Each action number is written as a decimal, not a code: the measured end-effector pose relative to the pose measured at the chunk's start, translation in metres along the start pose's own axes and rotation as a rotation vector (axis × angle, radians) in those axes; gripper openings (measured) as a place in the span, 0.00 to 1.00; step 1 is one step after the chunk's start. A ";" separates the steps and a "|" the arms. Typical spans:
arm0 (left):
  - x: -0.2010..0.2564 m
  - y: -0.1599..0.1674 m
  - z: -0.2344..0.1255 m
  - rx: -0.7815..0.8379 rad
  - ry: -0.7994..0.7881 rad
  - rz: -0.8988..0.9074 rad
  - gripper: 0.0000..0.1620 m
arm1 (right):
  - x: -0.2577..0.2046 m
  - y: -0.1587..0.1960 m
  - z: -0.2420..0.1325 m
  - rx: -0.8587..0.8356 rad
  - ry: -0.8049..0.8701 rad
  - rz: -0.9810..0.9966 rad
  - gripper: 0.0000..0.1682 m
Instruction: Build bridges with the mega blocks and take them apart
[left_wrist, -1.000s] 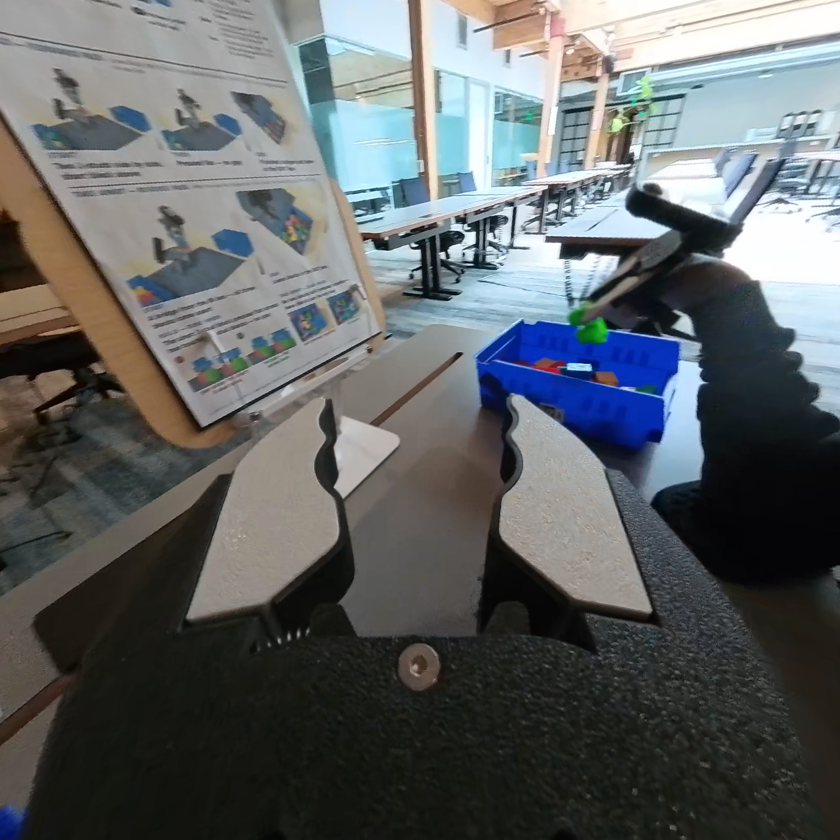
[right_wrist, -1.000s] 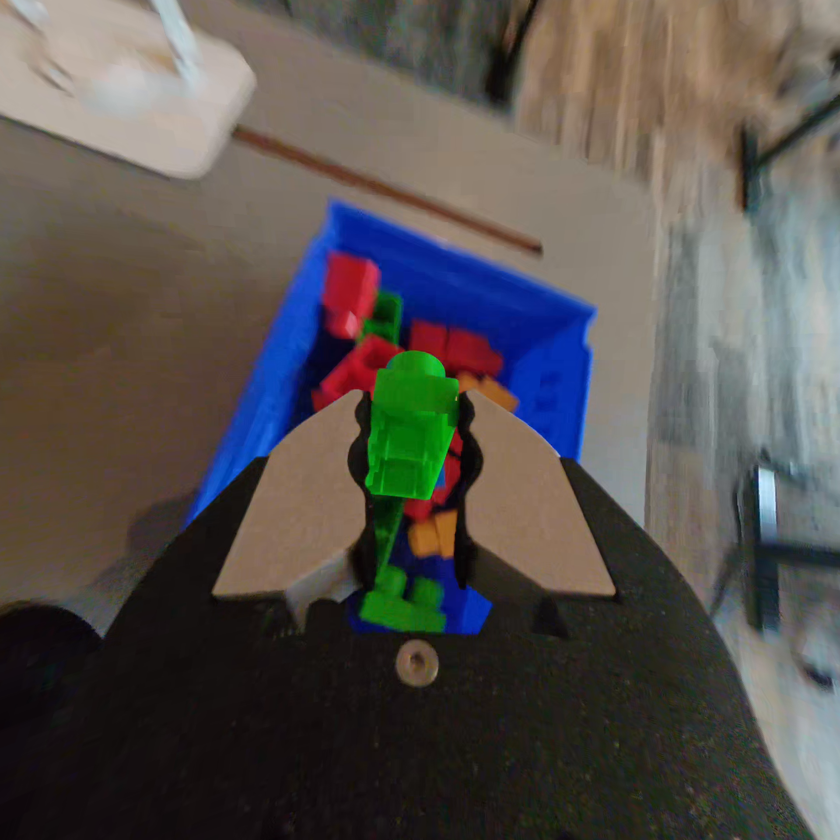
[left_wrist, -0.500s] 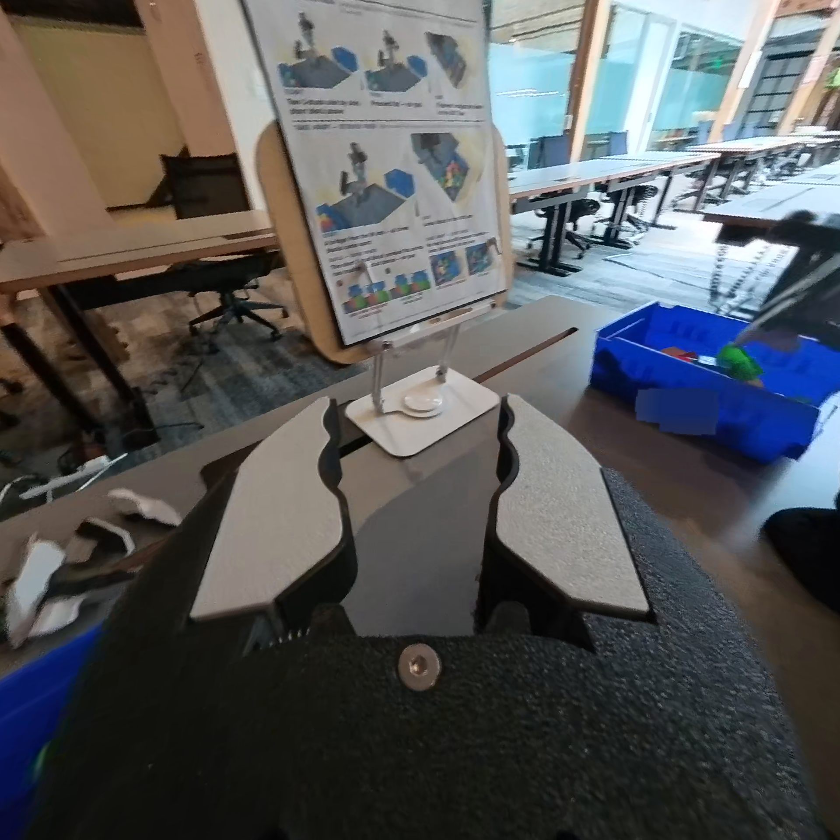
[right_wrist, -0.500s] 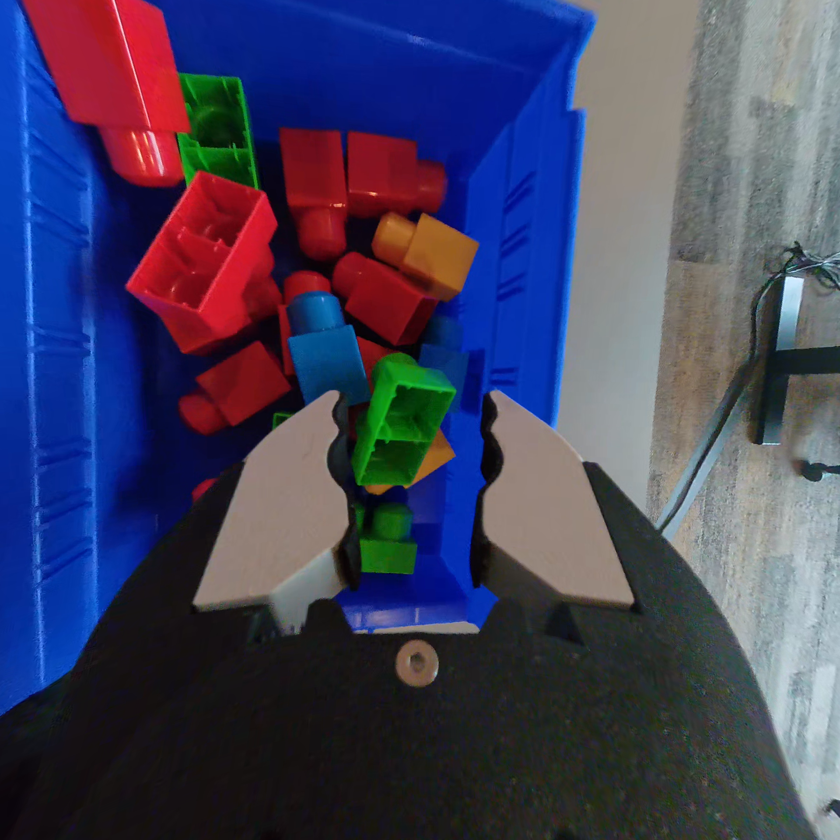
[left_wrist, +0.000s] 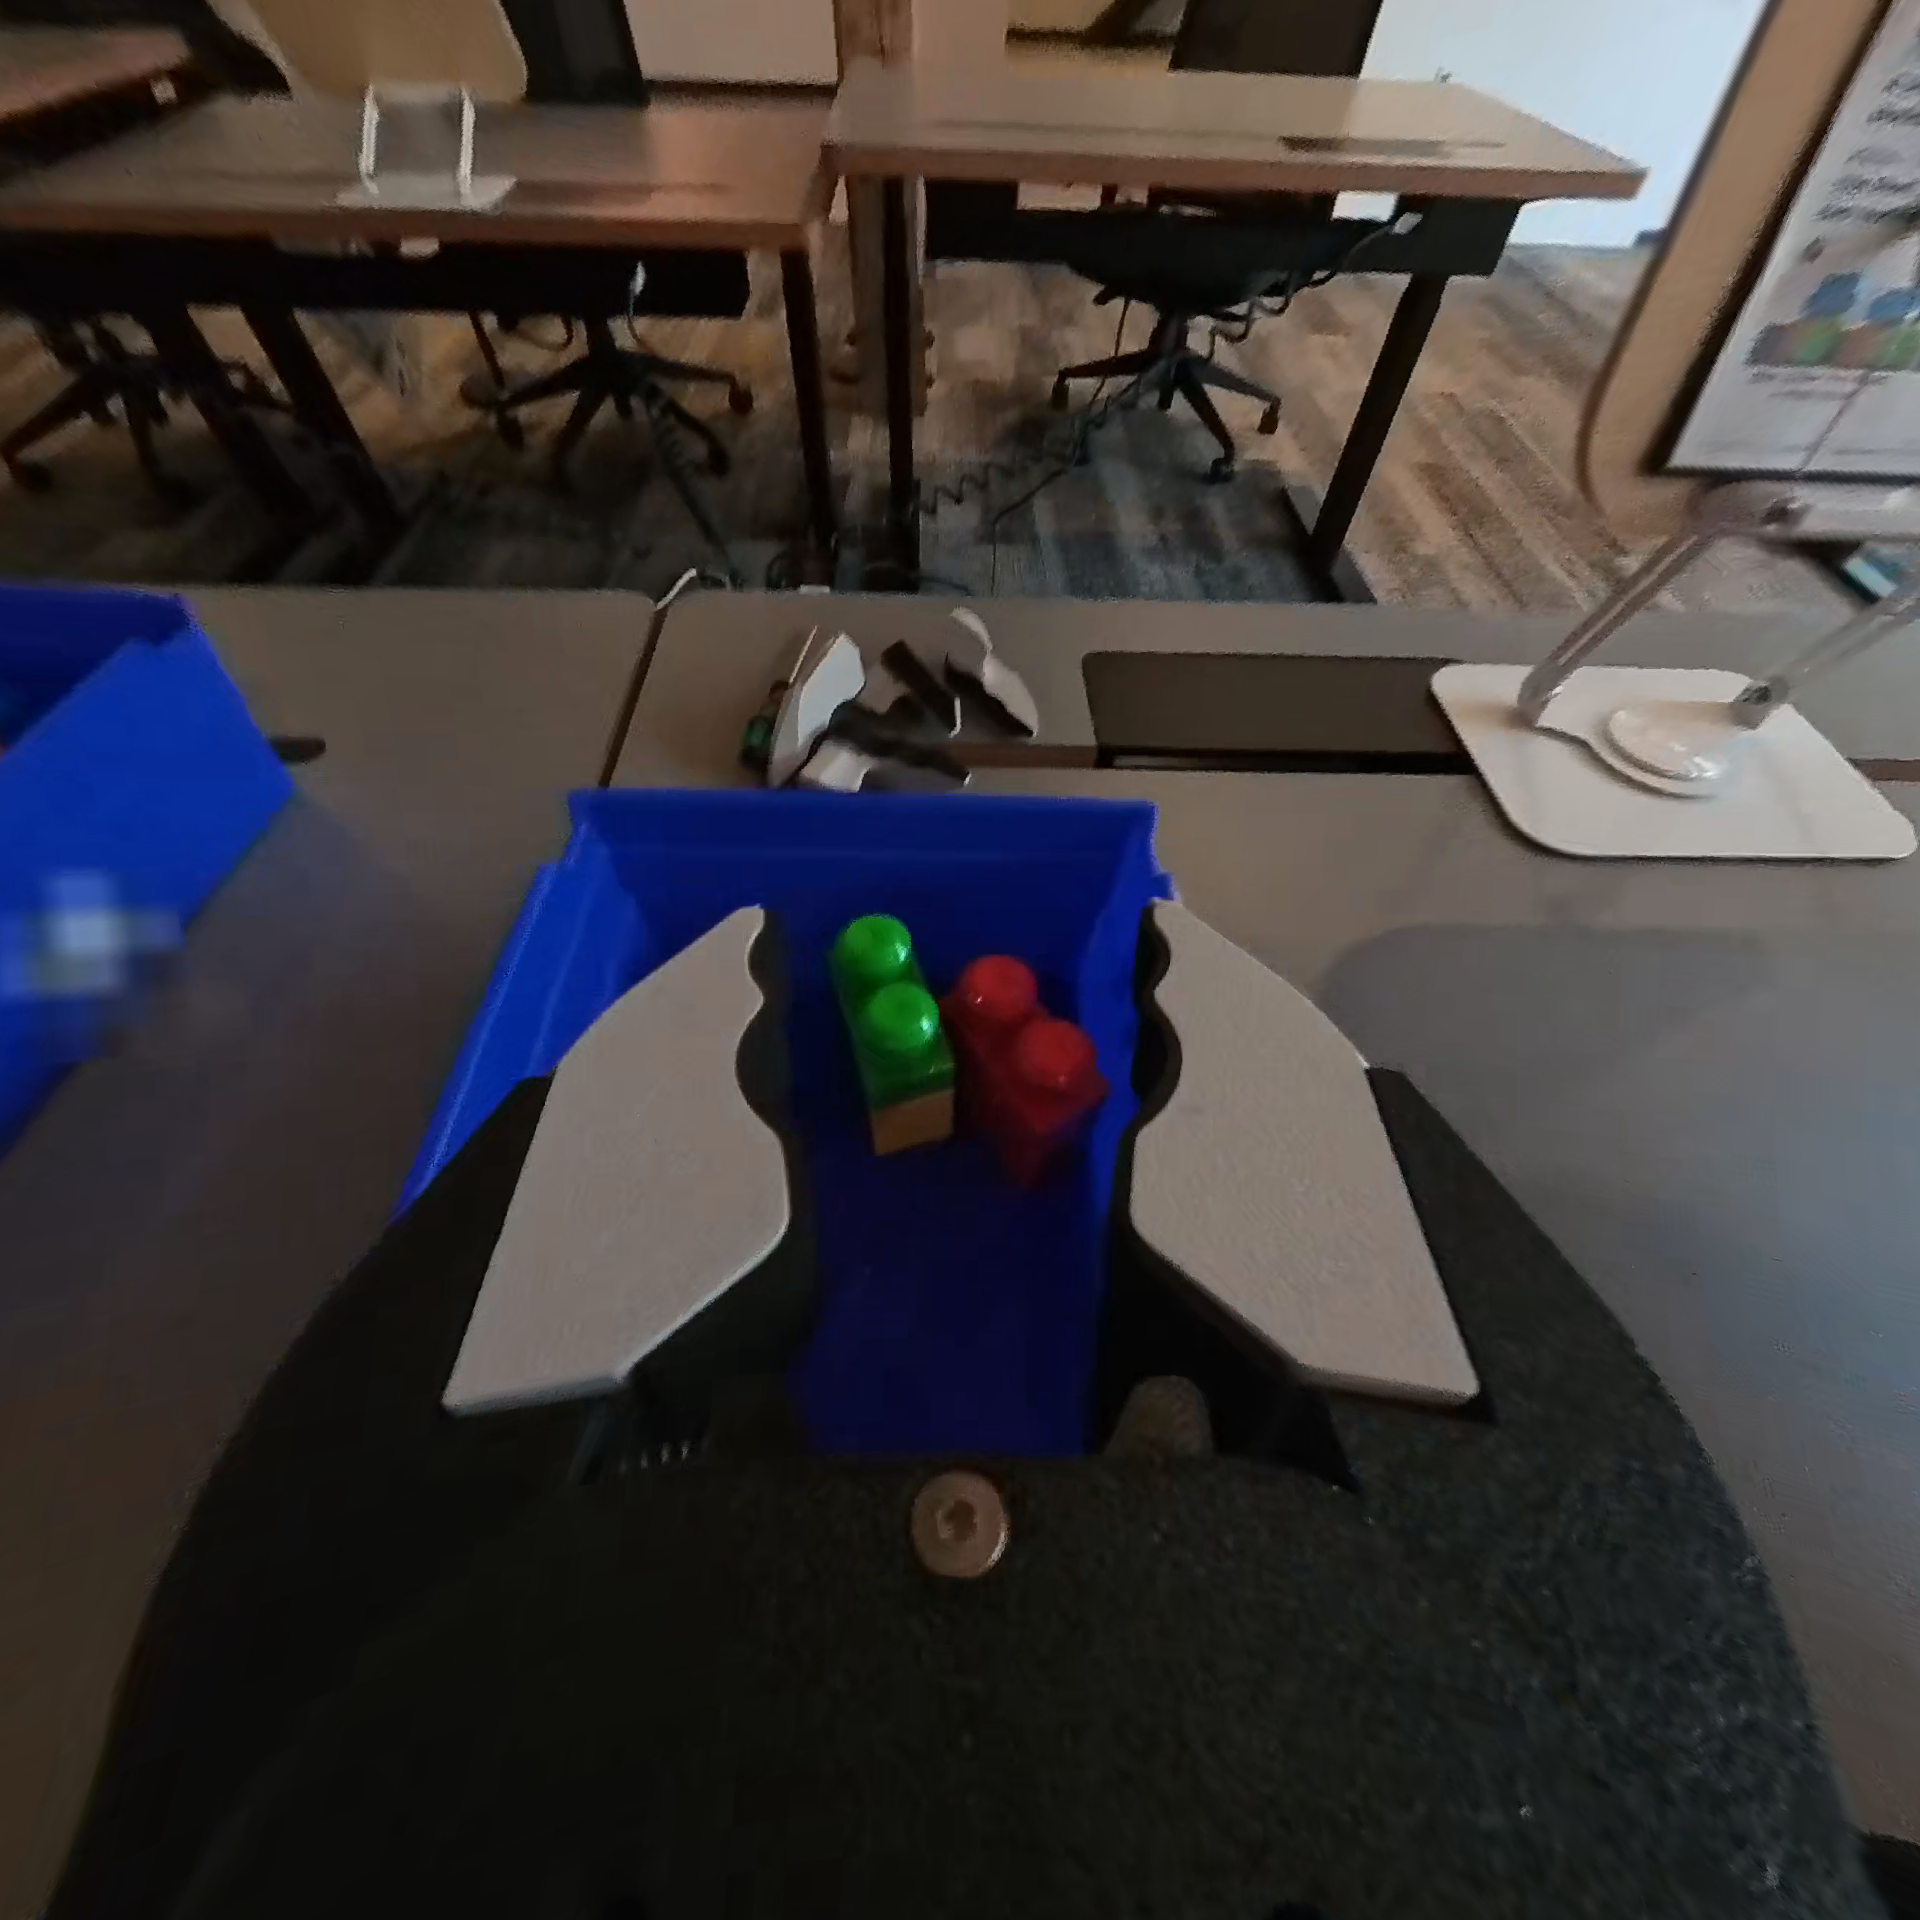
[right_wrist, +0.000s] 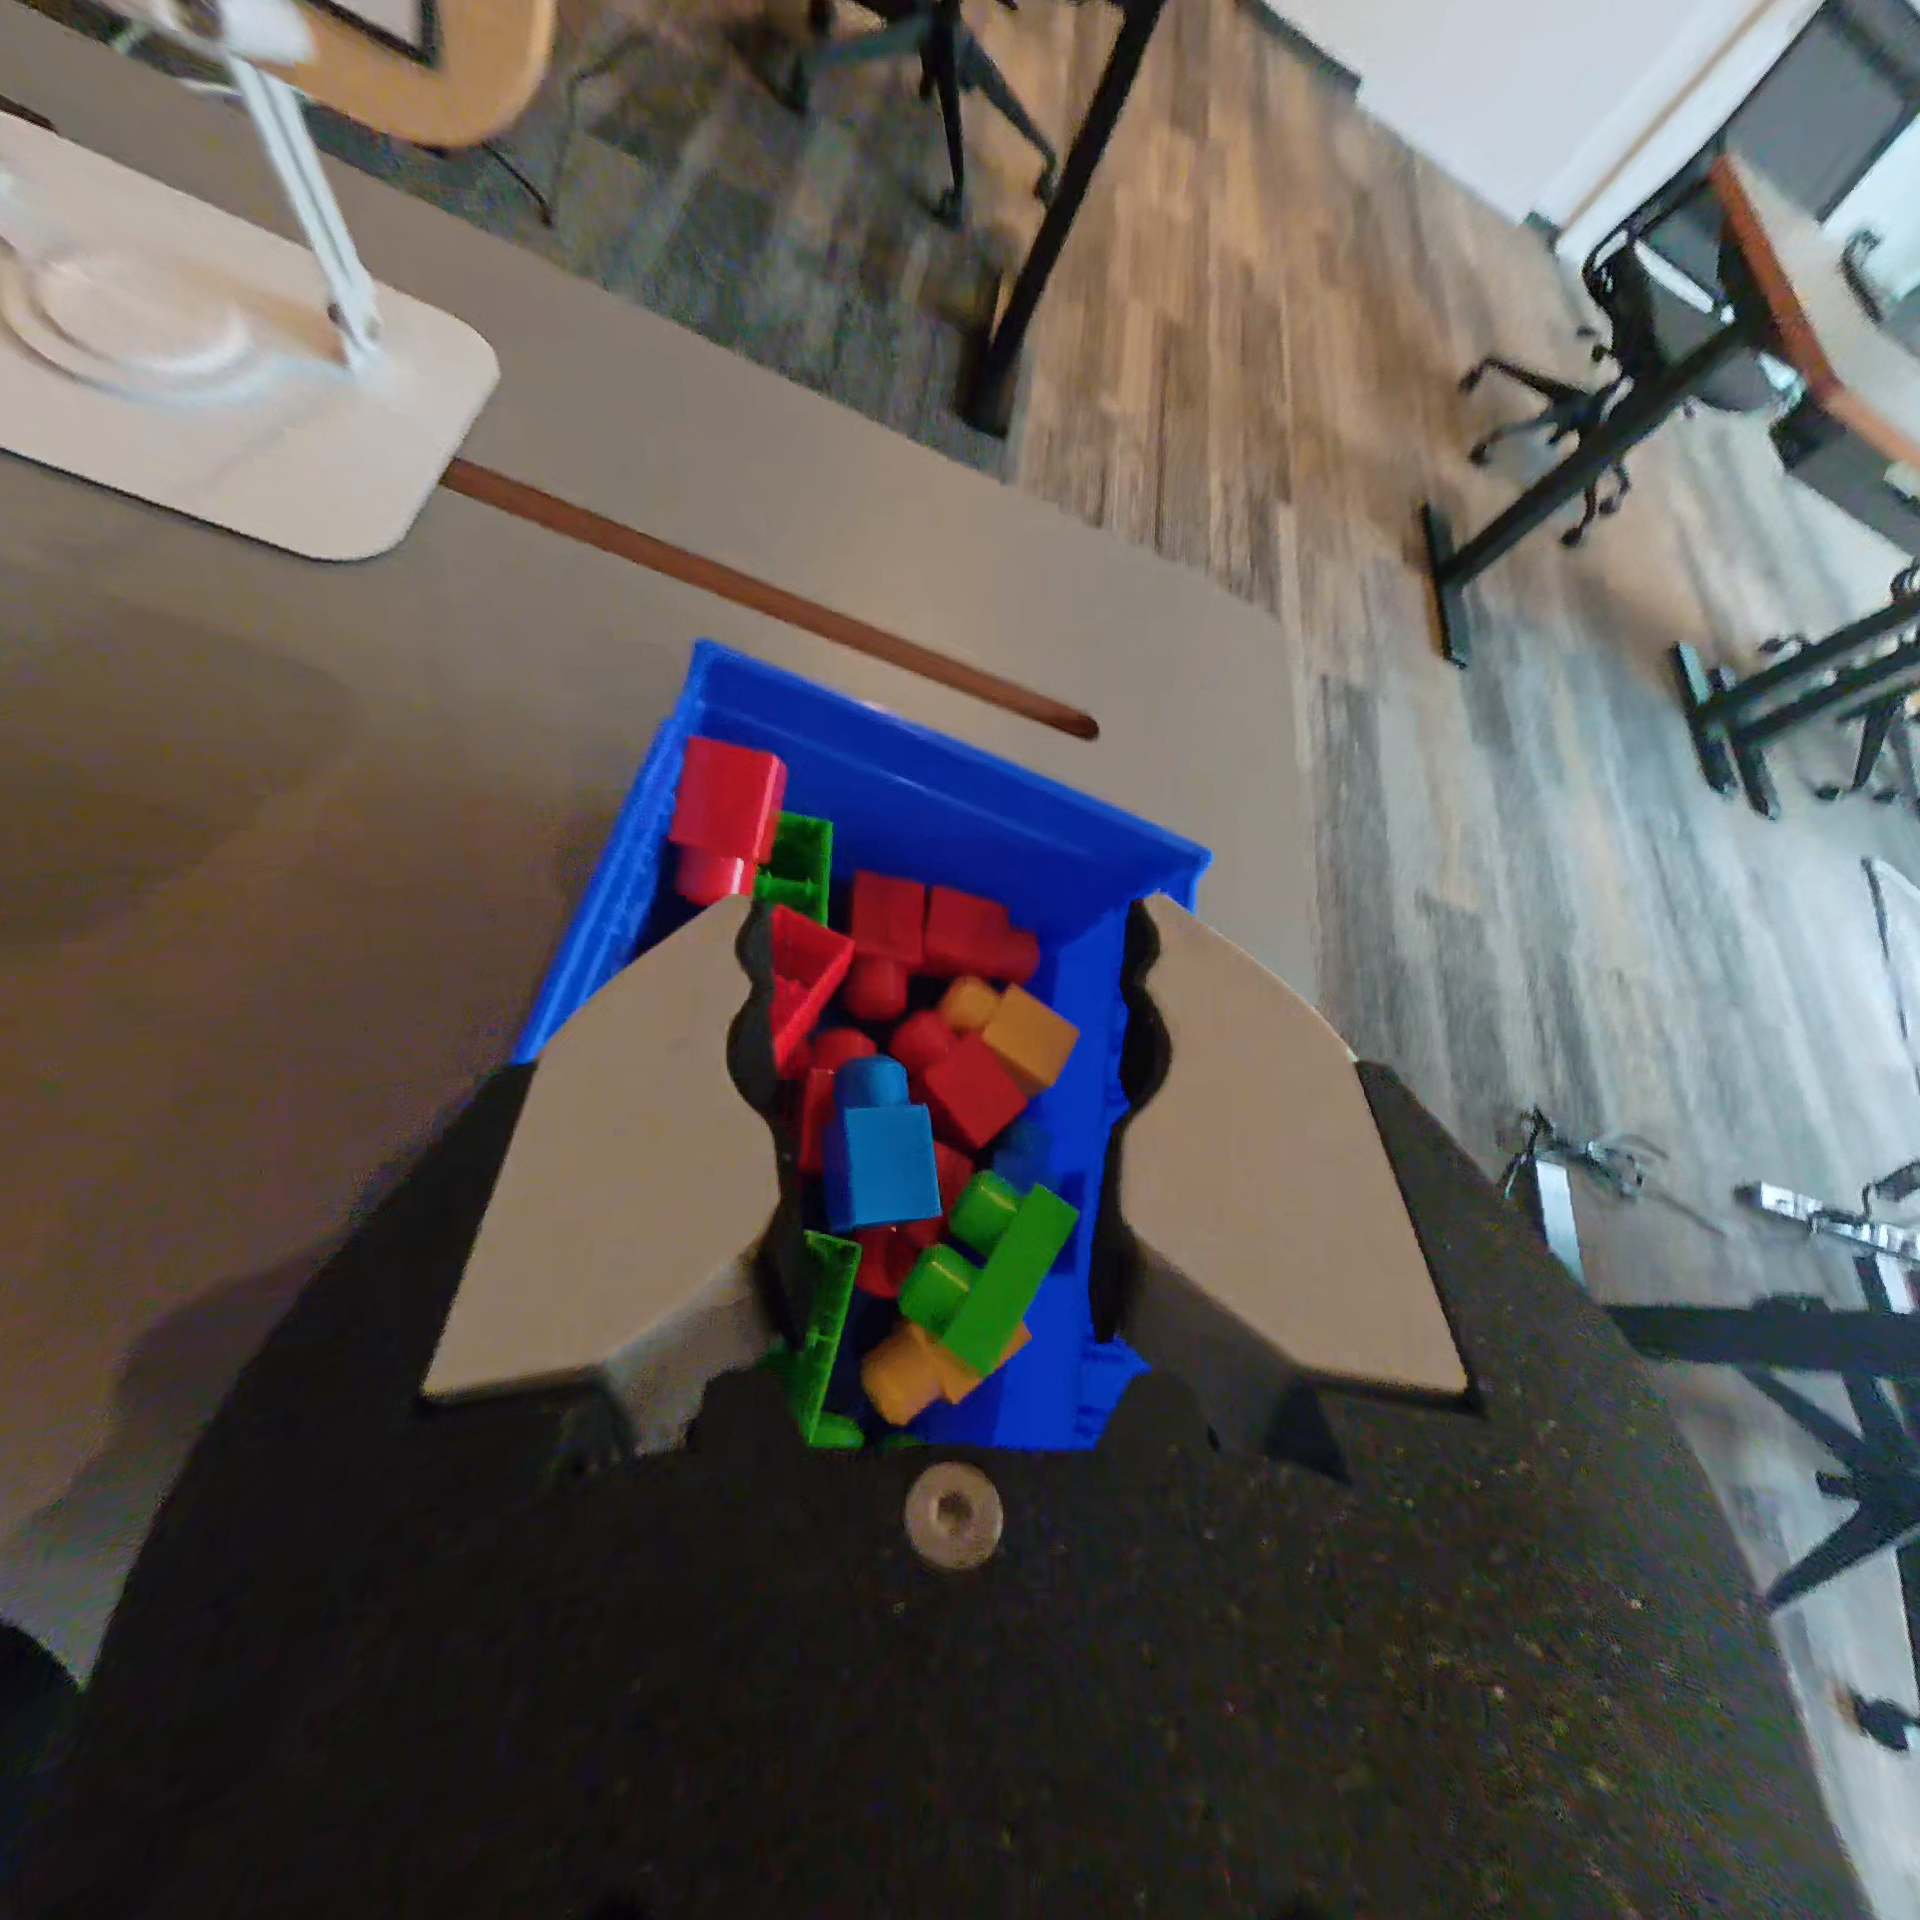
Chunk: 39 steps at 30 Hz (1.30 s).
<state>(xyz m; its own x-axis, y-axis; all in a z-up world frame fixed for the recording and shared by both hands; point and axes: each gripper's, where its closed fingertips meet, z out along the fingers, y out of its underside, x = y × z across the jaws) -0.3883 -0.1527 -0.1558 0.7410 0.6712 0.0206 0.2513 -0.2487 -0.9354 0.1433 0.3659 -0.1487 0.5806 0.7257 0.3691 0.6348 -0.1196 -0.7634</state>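
Left wrist view: the left gripper (left_wrist: 954, 925) hung over a blue bin (left_wrist: 862, 842) on the grey table (left_wrist: 1558, 1039), jaws spread wide w/ nothing between them. Inside the bin sat just two stacks near the far end: a green two-stud block (left_wrist: 894, 1023) w/ an orange piece under it, and right beside it, touching or nearly so, a red two-stud block (left_wrist: 1029, 1060), tilted a bit. The rest of the bin floor showed bare blue. A second blue bin (left_wrist: 114, 800) stood to the left, apart from the first; contents couldn't be made out. Behind the near bin lay a white-and-black device (left_wrist: 883, 707), blurred. At far right stood a white stand base (left_wrist: 1662, 779) carrying an instruction board (left_wrist: 1808, 260). Right wrist view: the right gripper (right_wrist: 940, 914) hovered above another blue bin (right_wrist: 935, 769), fingers (right_wrist: 623, 1164) parted wide and holding nothing. This bin was packed w/ mega blocks: mostly red ones, incl. a red block (right_wrist: 727, 800) at the far left corner, a blue single-stud block (right_wrist: 878, 1143) on top near the middle, an orange block (right_wrist: 1023, 1034) toward the right wall, a green two-stud block (right_wrist: 997, 1278) lying on its side nearer the camera, another orange one below it, and green pieces along the left wall. The stand base (right_wrist: 208, 416) sat on the table at upper left, well apart from the bin.
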 end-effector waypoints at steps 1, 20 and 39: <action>-0.006 0.006 0.002 -0.016 -0.008 -0.014 0.40 | -0.005 -0.004 -0.001 0.010 -0.012 -0.019 0.38; -0.032 0.098 0.084 -0.544 -0.064 0.007 0.34 | -0.010 -0.043 -0.036 0.242 -0.003 -0.049 0.35; -0.041 0.127 0.117 -0.754 -0.078 0.155 0.31 | -0.019 -0.042 -0.036 0.231 -0.039 -0.080 0.35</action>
<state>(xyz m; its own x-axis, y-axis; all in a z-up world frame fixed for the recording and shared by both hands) -0.4599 -0.1304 -0.3165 0.7636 0.6299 -0.1418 0.5250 -0.7335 -0.4316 0.1236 0.3330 -0.1047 0.5099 0.7529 0.4161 0.5421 0.0942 -0.8350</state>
